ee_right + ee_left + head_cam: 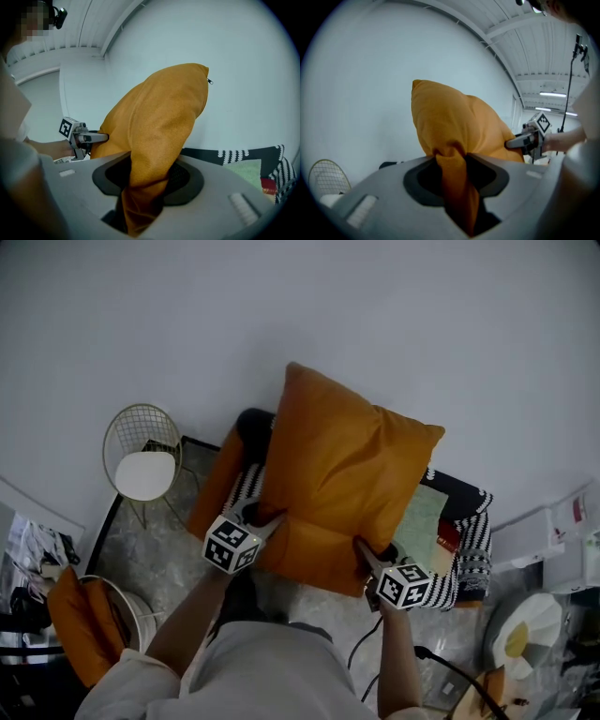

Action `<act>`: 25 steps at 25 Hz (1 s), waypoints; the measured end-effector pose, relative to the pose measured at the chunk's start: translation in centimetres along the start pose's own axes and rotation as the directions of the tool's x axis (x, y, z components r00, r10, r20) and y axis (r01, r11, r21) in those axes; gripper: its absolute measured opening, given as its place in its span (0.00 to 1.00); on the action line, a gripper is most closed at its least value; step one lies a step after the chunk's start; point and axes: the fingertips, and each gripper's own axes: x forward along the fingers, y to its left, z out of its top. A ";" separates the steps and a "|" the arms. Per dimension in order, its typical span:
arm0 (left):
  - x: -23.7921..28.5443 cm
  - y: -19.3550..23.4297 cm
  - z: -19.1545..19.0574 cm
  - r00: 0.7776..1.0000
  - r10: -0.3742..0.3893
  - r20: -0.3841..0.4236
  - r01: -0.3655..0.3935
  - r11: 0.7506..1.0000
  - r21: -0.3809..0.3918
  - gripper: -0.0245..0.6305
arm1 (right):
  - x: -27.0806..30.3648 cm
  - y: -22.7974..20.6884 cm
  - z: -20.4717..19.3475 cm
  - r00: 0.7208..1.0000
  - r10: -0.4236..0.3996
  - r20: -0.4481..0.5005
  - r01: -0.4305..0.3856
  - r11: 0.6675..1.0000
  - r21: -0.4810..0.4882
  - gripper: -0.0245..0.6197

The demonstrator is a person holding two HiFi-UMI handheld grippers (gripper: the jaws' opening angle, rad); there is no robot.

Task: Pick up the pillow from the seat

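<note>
**Two-handed grip on the pillow, seen from above and along the jaws.** The left gripper (274,520) and the right gripper (360,547) each reach forward from an outstretched forearm, pointing slightly downward, with the marker cubes facing up. Each pair of jaws is partly closed and pinches a bunched fold of orange fabric at one lower corner of the pillow (342,465). The left gripper has the left corner and the right gripper the right corner.

The pillow rises from both sets of jaws and stands nearly upright between the grippers. Its top corners are beyond and above them, against the plain pale wall (281,306).

Under and behind the pillow is the seat (427,521), which has a black-and-white patterned cover and a green panel exposed just beyond the right gripper. An orange armrest (214,486) lies just outside the left gripper. Further to the left, well apart, stands a wire chair (141,457).

The space above the pillow and between it and the wall is open. The floor (155,559) nearer the person holds cluttered items on both sides.
</note>
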 end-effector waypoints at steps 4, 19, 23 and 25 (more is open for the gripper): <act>-3.7 -1.8 -0.2 1.000 0.018 0.022 -0.019 1.000 0.025 0.26 | -1.9 2.9 -0.6 0.999 0.026 0.019 -0.025 0.999 -0.024 0.33; -13.2 -4.4 0.4 0.993 0.040 0.108 -0.046 0.998 0.052 0.26 | -5.7 11.4 -0.3 0.996 0.052 0.071 -0.045 0.994 -0.099 0.34; -14.7 -4.2 0.1 0.995 0.016 0.097 -0.022 0.998 0.058 0.26 | -6.0 13.3 -1.0 0.996 0.030 0.079 -0.023 0.996 -0.085 0.34; -15.3 -3.9 0.0 0.996 0.003 0.094 -0.009 0.998 0.062 0.26 | -6.0 14.1 -1.1 0.996 0.019 0.083 -0.012 0.997 -0.081 0.34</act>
